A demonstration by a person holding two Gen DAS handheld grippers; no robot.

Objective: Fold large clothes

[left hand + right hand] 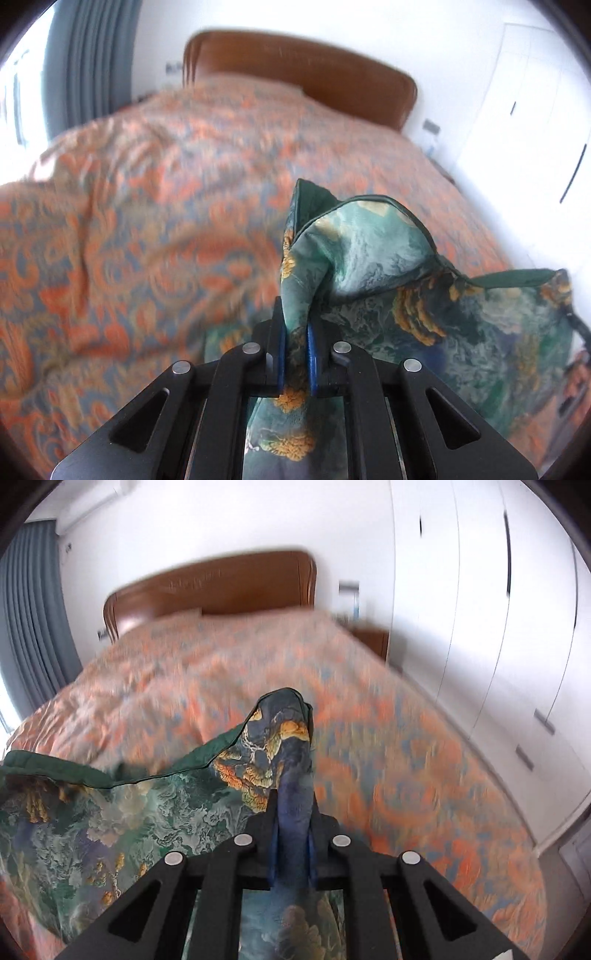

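A green patterned garment (373,254) with gold and blue cloud-like print and a dark green hem is lifted over the bed. My left gripper (295,325) is shut on a bunched corner of it, cloth pinched between the blue pads (313,354). The fabric spreads away to the right in the left wrist view. In the right wrist view, my right gripper (293,812) is shut on another corner of the garment (273,746), which stands up above the jaws. From there the cloth stretches to the left, its green hem (48,766) drawn in a line.
The bed (155,192) carries an orange and blue patterned bedspread (388,738) and a brown wooden headboard (221,583). White wardrobe doors (498,627) line the right side. A grey curtain (88,62) hangs at the left by a bright window. A bedside table (369,637) stands by the headboard.
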